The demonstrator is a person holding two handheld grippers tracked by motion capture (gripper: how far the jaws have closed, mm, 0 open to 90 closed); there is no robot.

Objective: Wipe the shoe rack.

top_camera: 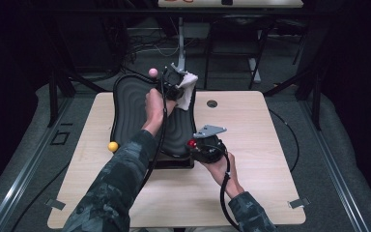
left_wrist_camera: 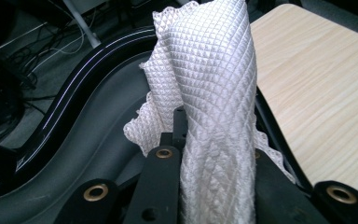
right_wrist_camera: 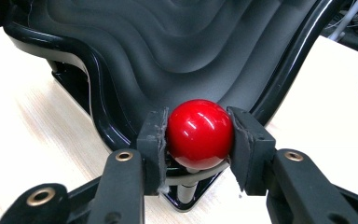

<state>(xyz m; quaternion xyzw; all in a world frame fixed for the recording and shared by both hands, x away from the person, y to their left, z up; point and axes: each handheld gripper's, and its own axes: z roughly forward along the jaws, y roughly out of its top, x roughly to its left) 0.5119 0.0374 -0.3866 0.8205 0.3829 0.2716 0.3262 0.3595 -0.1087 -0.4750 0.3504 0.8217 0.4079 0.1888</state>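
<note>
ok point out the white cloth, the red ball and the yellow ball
white cloth [left_wrist_camera: 214, 93], left gripper view, on its quilted fold
red ball [right_wrist_camera: 199, 133], right gripper view, on its shiny front
yellow ball [top_camera: 113, 146], high view, on its middle

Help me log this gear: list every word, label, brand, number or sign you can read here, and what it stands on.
None: no readable text in any view.
The black wavy board, white cloth, red ball and wooden table bear no print.
The tabs taped at the table's near corners are too small to read.
</note>
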